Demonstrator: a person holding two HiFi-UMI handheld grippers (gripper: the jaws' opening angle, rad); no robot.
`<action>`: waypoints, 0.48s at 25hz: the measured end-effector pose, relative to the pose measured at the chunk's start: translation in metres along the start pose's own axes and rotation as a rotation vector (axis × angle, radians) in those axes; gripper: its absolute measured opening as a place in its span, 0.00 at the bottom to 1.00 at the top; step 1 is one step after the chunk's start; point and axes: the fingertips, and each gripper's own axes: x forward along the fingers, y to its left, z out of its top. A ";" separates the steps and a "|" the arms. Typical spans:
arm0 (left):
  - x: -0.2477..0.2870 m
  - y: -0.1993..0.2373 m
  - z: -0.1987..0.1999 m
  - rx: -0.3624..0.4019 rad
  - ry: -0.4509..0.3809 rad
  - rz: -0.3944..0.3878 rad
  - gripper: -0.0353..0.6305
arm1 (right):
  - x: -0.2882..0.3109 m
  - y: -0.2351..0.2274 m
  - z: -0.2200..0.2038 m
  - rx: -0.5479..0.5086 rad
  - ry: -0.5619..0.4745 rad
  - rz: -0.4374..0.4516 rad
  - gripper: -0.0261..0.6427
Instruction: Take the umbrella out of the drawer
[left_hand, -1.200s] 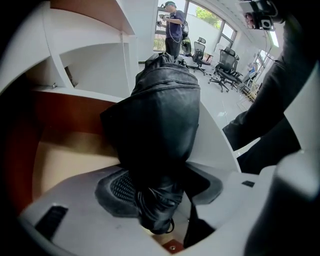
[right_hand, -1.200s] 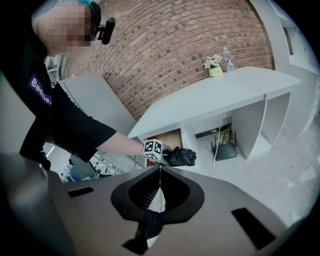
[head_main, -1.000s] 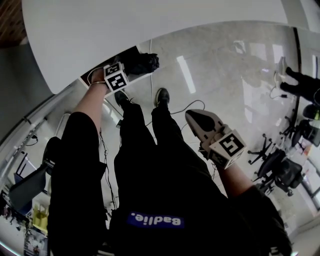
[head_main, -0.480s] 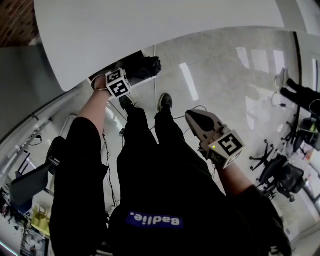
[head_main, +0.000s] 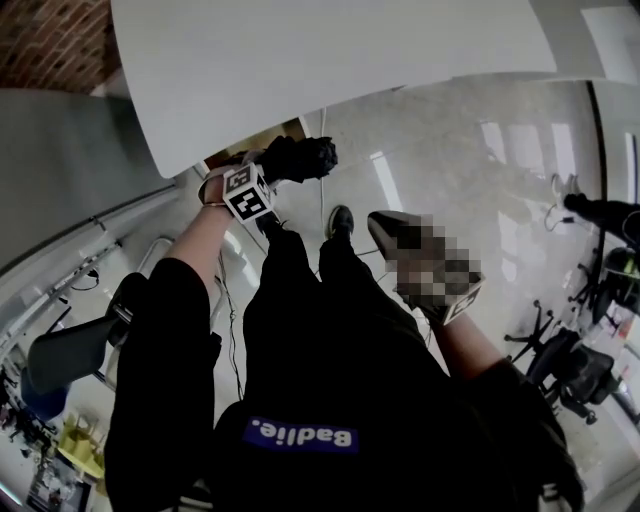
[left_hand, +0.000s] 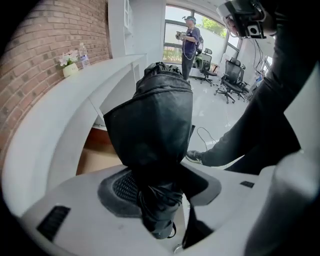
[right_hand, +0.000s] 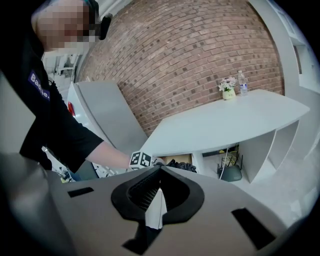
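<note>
**Umbrella gripped, right tongs idle**

My left tongs pinch the black folded umbrella, which fills the centre of the left gripper view. In the head view it sits upper middle, just below the edge of the white desk, apparently clear of the open drawer. My right tongs are pressed together, empty.

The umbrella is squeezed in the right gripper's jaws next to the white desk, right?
No. The umbrella is squeezed in the left gripper's jaws, next to the white desk. The left gripper view shows it; the right gripper's jaws are shut on nothing.
</note>
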 end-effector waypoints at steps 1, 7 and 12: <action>-0.009 -0.003 0.003 -0.008 -0.012 0.005 0.39 | -0.001 0.003 0.005 -0.007 -0.010 0.004 0.08; -0.062 -0.022 0.022 -0.029 -0.072 0.035 0.39 | -0.011 0.021 0.033 -0.054 -0.057 0.030 0.08; -0.107 -0.028 0.038 -0.010 -0.110 0.056 0.39 | -0.017 0.029 0.057 -0.083 -0.105 0.047 0.08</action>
